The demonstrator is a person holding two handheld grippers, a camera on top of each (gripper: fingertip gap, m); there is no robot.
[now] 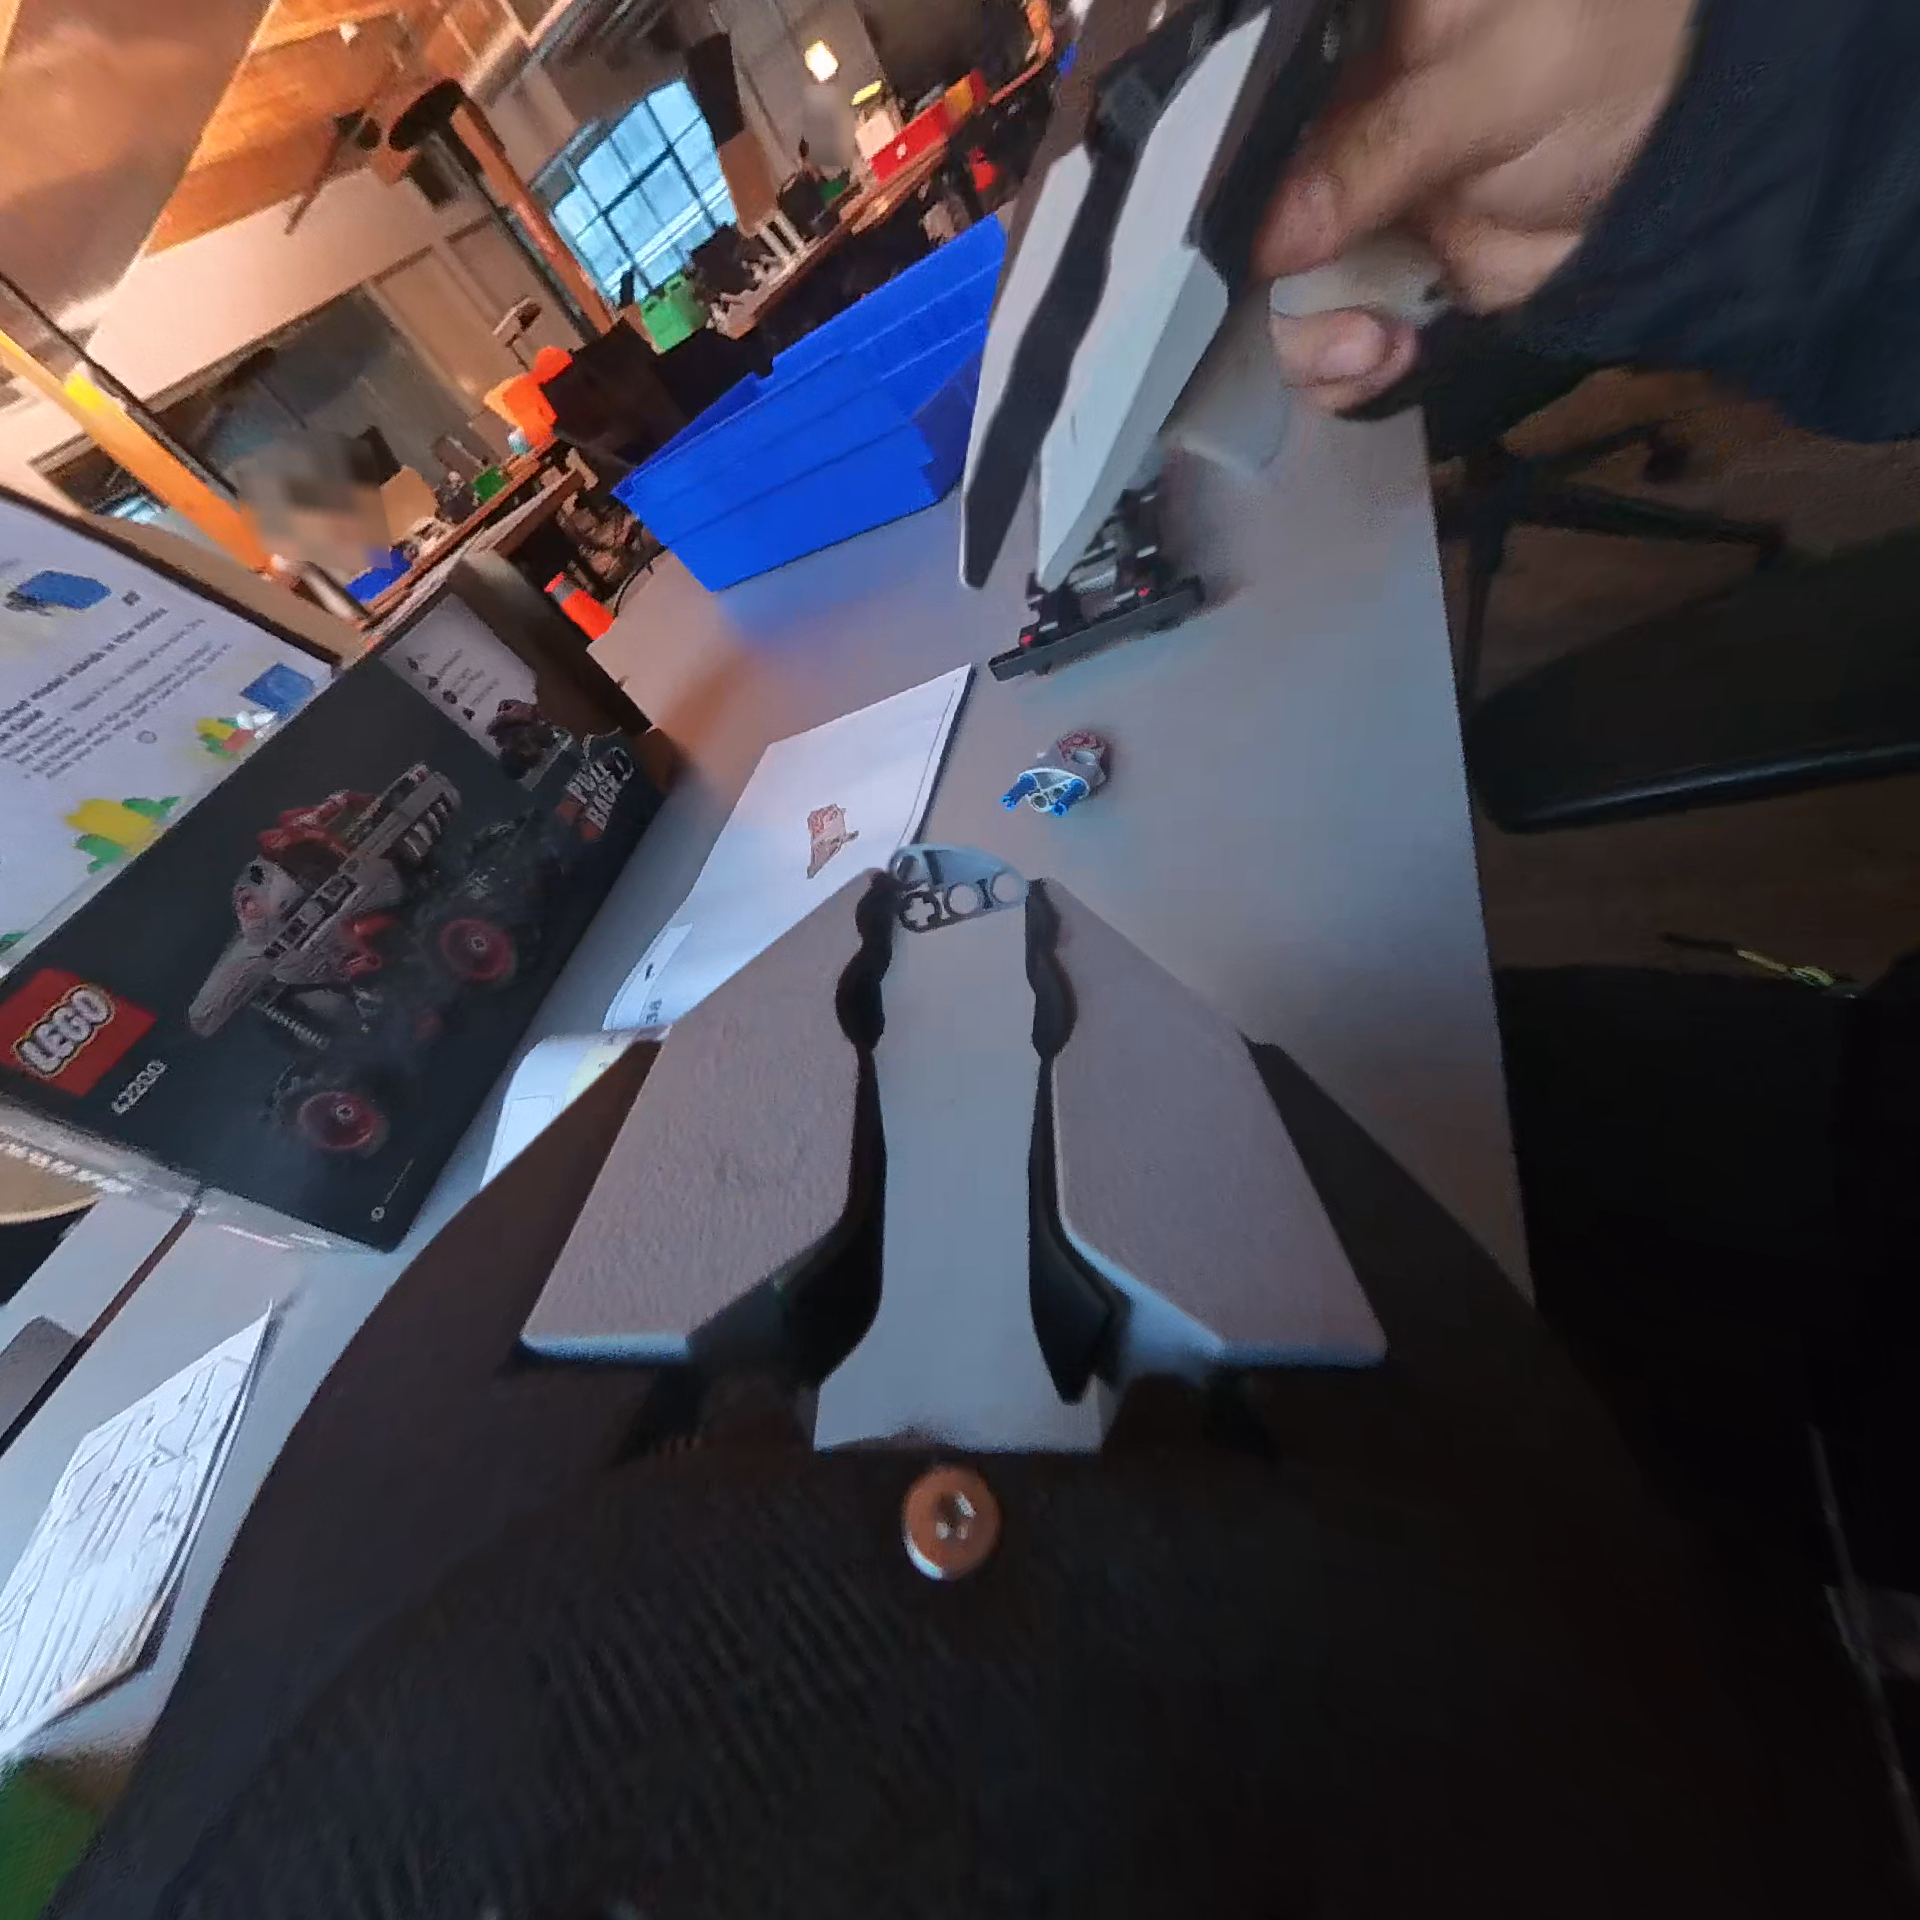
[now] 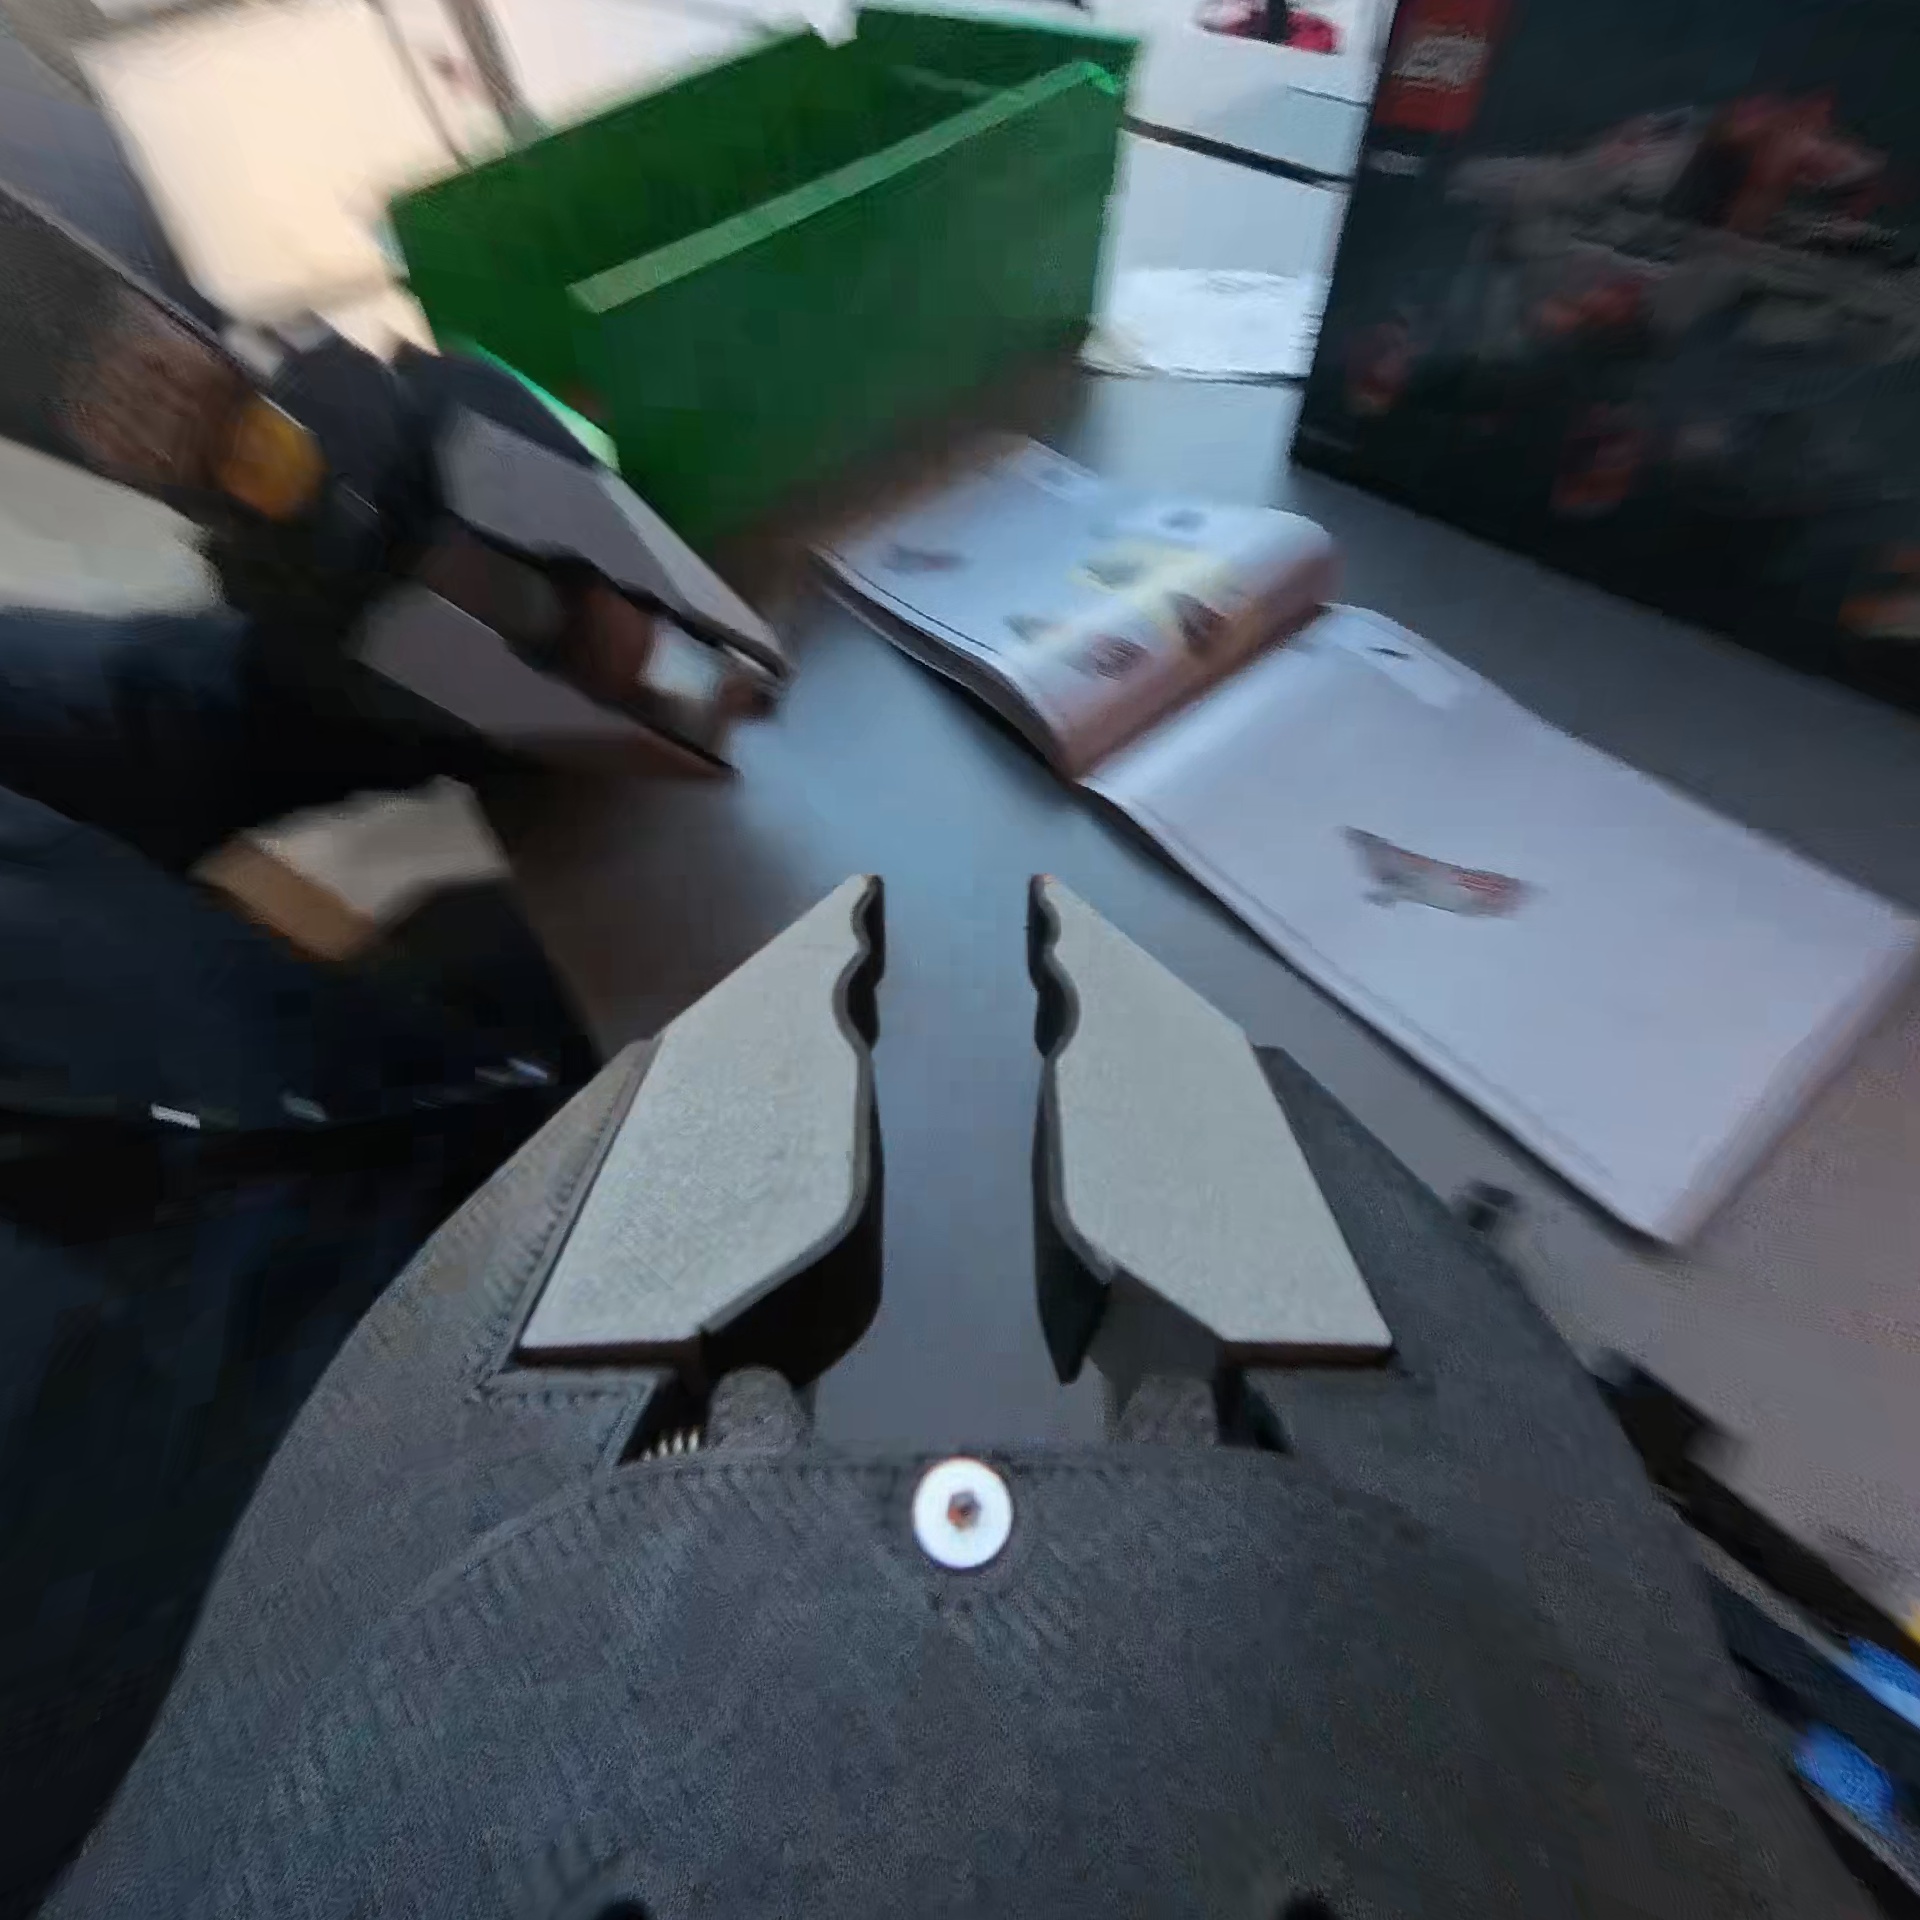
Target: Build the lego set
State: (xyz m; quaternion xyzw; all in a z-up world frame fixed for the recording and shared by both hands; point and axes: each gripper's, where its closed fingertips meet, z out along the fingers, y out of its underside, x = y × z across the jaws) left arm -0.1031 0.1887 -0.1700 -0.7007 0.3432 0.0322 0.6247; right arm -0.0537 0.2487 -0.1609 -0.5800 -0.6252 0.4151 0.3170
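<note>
The left tongs (image 1: 958, 902) clamp a small grey lego piece (image 1: 954, 883) above the counter (image 1: 1299, 831), while the right tongs (image 2: 956, 914) stand apart, holding nothing, near the open booklet (image 2: 1403, 831).

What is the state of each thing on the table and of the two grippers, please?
left gripper: shut on grey curved lego piece, held at the fingertips.
right gripper: open, nothing between the fingers.
instruction booklet: lying open on the table.
lego box: standing, propped at a lean.
black lego frame: lying on the table, below the other gripper.
small blue and grey lego assembly: loose on the table.
green bin: open at the top.
</note>
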